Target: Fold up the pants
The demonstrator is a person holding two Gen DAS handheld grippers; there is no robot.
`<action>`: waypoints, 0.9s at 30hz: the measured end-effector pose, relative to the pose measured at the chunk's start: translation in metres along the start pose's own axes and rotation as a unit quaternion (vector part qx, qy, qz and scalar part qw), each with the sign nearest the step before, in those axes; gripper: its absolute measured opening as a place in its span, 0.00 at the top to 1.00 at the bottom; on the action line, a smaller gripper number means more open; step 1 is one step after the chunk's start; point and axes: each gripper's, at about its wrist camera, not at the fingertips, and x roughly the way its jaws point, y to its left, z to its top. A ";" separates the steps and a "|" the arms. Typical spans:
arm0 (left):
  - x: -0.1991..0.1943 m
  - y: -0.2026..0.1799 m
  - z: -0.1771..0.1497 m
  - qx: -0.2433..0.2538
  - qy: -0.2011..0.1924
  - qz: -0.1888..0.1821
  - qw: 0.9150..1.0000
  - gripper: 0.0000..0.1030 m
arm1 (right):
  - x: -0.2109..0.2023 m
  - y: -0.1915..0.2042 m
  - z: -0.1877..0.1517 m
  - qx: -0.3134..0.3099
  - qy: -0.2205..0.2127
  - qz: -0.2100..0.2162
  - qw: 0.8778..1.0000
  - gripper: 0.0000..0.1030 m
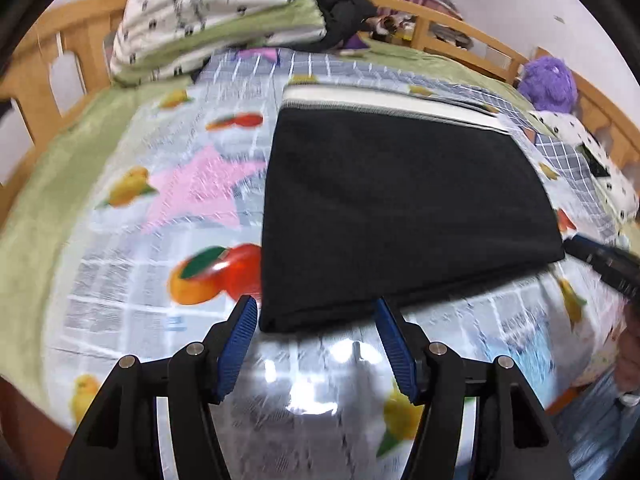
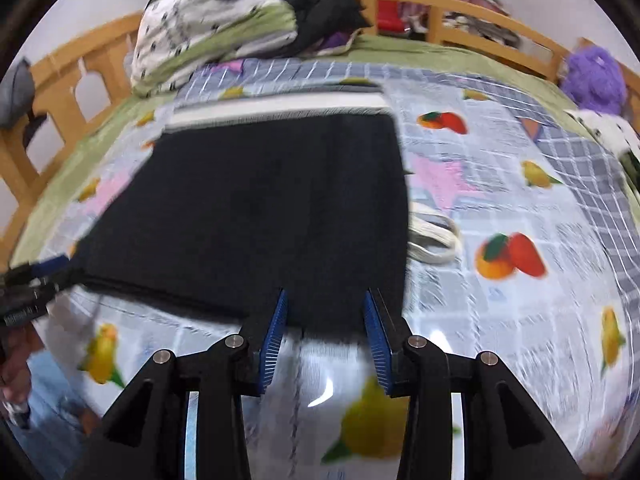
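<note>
The black pants [image 1: 400, 208] lie folded in a flat rectangle on the fruit-print bed cover [image 1: 160, 208], with a white waistband at the far edge. My left gripper [image 1: 314, 308] is open and empty, just in front of the near left corner of the fold. In the right wrist view the pants [image 2: 260, 208] fill the middle, and my right gripper [image 2: 325, 300] is open and empty at their near right edge. A white drawstring [image 2: 434, 236] sticks out from the right side. Each gripper shows at the edge of the other's view, the right gripper [image 1: 604, 264] and the left gripper [image 2: 30, 284].
A folded green and white quilt [image 1: 216, 16] and dark clothes [image 1: 340, 4] are piled at the head of the bed. A wooden bed rail [image 1: 480, 36] runs round the far side. A purple plush toy [image 1: 550, 84] sits at the far right.
</note>
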 end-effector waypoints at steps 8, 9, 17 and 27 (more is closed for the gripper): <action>-0.086 -0.028 0.007 0.001 -0.075 -0.002 0.997 0.32 | -0.093 0.001 -0.005 0.038 -0.067 -0.020 0.997 0.61; -0.094 -0.034 0.008 0.002 -0.083 -0.001 0.997 0.30 | -0.100 0.003 -0.006 0.039 -0.069 -0.028 0.996 0.61; -0.133 -0.070 0.003 0.032 -0.120 0.018 0.992 0.24 | -0.141 0.014 -0.013 0.028 -0.102 -0.069 0.992 0.25; -0.129 -0.066 0.000 0.008 -0.103 0.011 0.995 0.24 | -0.147 0.007 -0.016 0.036 -0.103 -0.079 0.991 0.14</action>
